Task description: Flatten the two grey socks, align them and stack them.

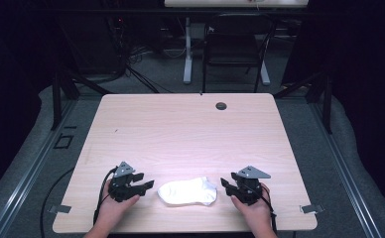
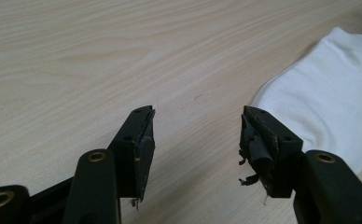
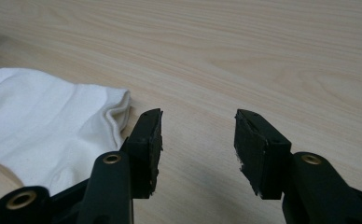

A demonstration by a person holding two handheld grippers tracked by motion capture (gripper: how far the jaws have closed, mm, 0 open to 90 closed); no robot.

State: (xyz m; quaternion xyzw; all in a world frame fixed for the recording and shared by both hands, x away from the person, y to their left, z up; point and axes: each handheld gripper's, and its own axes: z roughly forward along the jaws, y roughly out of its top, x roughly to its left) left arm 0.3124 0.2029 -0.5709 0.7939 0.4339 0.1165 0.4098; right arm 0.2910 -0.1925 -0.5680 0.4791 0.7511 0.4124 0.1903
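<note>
Fingers of my left gripper are spread apart with nothing but bare worktop between them. My right gripper is wide open too, nothing in its hold. The white sock lies flat on the worktop between the two grippers, near the front edge, just beside each and clear of the fingers.

A plain white sock lies between the two black claws, left claw and right claw. The surface beneath them is pale wood with fine grain streaks.
</note>
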